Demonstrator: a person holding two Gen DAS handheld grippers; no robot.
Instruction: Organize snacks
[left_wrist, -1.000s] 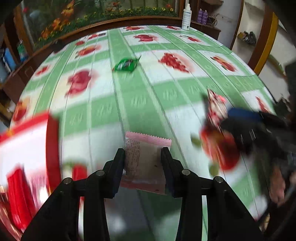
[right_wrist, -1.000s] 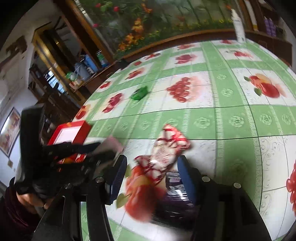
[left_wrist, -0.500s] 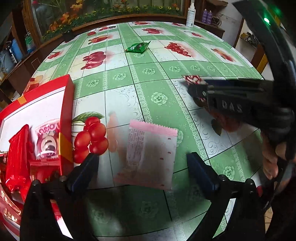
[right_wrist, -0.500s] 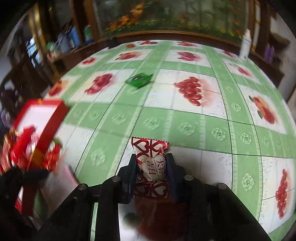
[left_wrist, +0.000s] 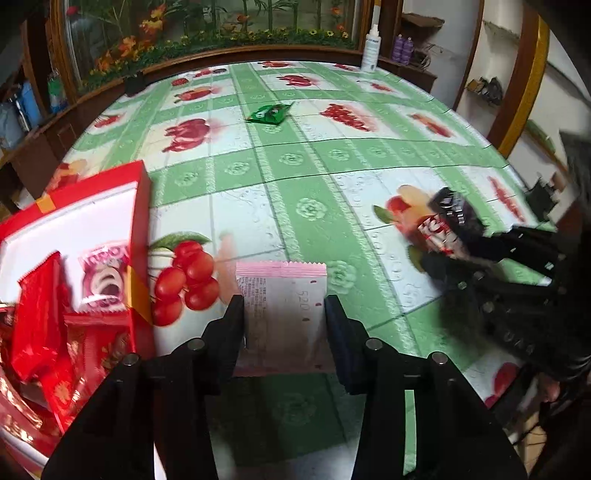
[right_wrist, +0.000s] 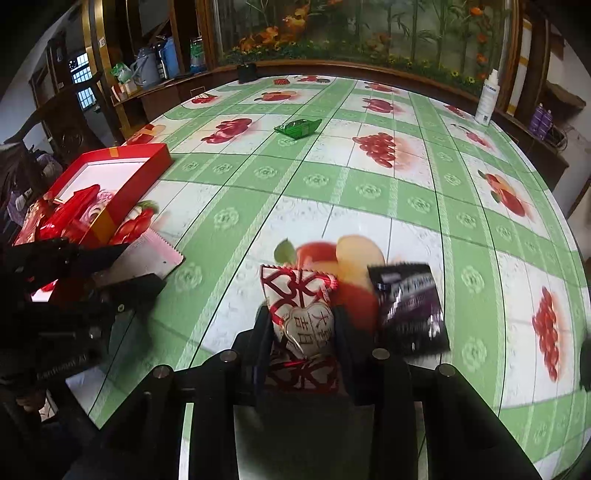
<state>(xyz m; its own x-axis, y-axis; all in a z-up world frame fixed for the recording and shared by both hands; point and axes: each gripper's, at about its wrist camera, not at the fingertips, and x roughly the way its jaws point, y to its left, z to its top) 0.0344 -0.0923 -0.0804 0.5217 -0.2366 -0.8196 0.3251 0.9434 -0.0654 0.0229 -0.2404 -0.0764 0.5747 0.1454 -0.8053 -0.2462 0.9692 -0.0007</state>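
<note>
Worktop under a green check cloth printed with fruit; planter of flowers and a glass panel along the far edge.

Red box, white inside, at the left, partly filled with red and pink snack packets. White spray bottle upright at the far right edge. Green snack packet alone mid-worktop, well apart from the rest. Dark purple packet just right of the right tongs, lying on the cloth.

Left tongs: jaws closing, both sides against the edges of a pink packet, printed back up, just right of the red box.

Right tongs: pressed nearly together, pinching a red-and-white packet with a heart and characters on it, over the apple print.

Left view alone shows the box contents close up. Right view alone shows the shelves with jugs at far left and the heart packet's face; in the left view that packet is a blur.
</note>
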